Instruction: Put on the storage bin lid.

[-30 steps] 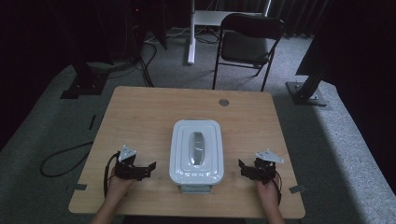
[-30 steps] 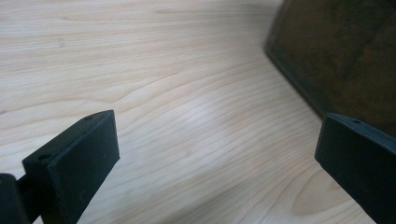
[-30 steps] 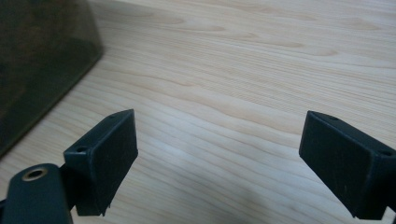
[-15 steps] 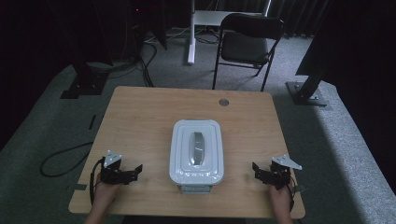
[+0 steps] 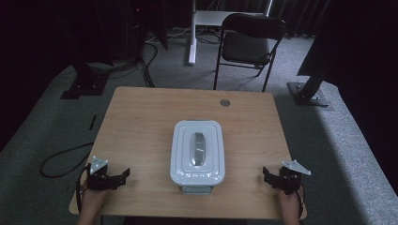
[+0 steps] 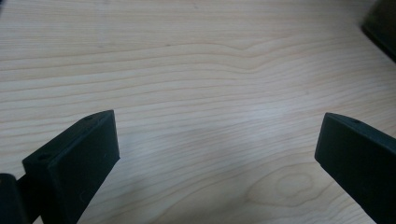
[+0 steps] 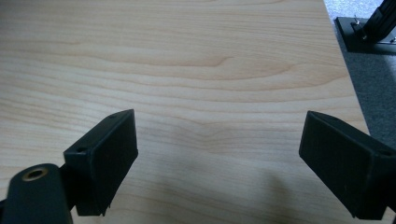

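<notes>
Lower left of the high view, the left gripper (image 5: 123,174) is sitting low over the wooden table (image 5: 141,122), near its front corner, with a hand (image 5: 89,202) coming in from the bottom edge behind it. Its jaws are standing wide apart and holding nothing; in the left gripper view there is bare wood grain showing between them. Over at the lower right, the right gripper (image 5: 265,175) is hovering by the table's front right corner, jaws spread just as wide and gripping nothing, plain tabletop lying between them in the right gripper view. The white box (image 5: 197,152) is resting in the middle of the frame, toward the front edge of the table, its lid on and a grey handle (image 5: 199,148) running along the top. It is sitting between the two grippers, well apart from each.
</notes>
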`<state>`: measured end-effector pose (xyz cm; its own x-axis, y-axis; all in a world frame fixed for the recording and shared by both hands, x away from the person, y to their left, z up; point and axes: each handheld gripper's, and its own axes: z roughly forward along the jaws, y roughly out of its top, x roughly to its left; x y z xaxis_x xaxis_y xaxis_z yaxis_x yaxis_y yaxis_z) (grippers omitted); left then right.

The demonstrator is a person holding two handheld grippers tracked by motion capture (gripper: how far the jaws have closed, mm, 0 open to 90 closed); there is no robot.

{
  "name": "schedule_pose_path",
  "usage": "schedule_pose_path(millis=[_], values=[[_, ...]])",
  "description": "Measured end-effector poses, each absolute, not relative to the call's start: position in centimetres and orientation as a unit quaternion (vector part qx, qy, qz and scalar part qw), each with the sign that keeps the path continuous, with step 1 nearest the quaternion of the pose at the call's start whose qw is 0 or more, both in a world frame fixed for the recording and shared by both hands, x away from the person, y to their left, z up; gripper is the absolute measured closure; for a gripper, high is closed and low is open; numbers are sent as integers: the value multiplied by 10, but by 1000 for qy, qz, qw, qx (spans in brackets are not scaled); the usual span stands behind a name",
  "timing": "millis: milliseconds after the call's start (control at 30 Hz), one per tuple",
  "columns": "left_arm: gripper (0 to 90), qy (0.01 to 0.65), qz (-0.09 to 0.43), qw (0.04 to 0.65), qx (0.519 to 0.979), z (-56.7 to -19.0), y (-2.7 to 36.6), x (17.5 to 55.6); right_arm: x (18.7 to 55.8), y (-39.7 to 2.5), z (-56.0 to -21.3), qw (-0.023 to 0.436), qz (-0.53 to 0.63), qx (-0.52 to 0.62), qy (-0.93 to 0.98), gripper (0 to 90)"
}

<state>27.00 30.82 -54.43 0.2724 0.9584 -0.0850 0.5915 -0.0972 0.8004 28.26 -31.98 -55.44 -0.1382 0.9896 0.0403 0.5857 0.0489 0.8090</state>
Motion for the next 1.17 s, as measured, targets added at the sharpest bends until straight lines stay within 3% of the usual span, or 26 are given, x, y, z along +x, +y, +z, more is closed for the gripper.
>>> schedule_pose_path(millis=[500,933,1167], values=[[5,568,265,374,684,-545,330,252,269,-339,-559,297,345,602,657,108],[6,632,345,351,598,-546,343,242,266,-344,-561,305,341,622,636,108],[6,636,346,357,591,-548,344,243,268,-347,-561,299,343,629,631,108]])
